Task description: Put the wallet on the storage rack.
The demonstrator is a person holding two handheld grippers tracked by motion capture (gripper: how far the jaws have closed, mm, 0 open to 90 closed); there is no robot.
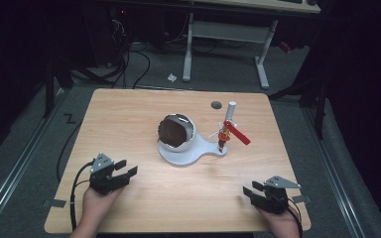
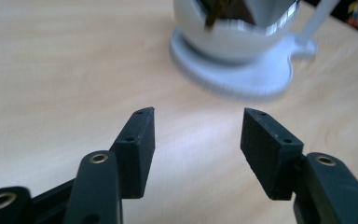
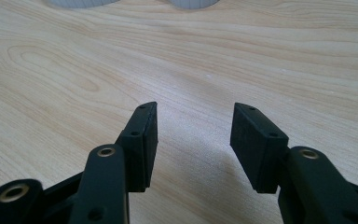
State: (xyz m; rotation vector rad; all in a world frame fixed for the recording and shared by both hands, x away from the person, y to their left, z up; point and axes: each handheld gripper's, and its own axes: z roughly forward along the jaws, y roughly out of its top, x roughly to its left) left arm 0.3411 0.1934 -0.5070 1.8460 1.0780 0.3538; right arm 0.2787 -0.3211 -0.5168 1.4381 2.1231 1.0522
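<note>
Fingers (image 2: 137,140) of left gripper (image 1: 124,169) and right gripper (image 1: 252,190) parted, empty; ahead, the glossy bowl (image 1: 177,131) on its white stand (image 1: 186,154) looks rigid, slippery, best gripped by the rim.

In the left gripper view the silver globe (image 2: 235,28) is cut off by the top edge and smeared with blur, and the dark brown thing inside it (image 2: 214,11) can't be made out. The white base (image 2: 242,74) under it is blurred too. In the right gripper view only two pale slivers of that base reach in at the top. From the high view, the small red and white figure (image 1: 228,130) on the post is too tiny to read.
</note>
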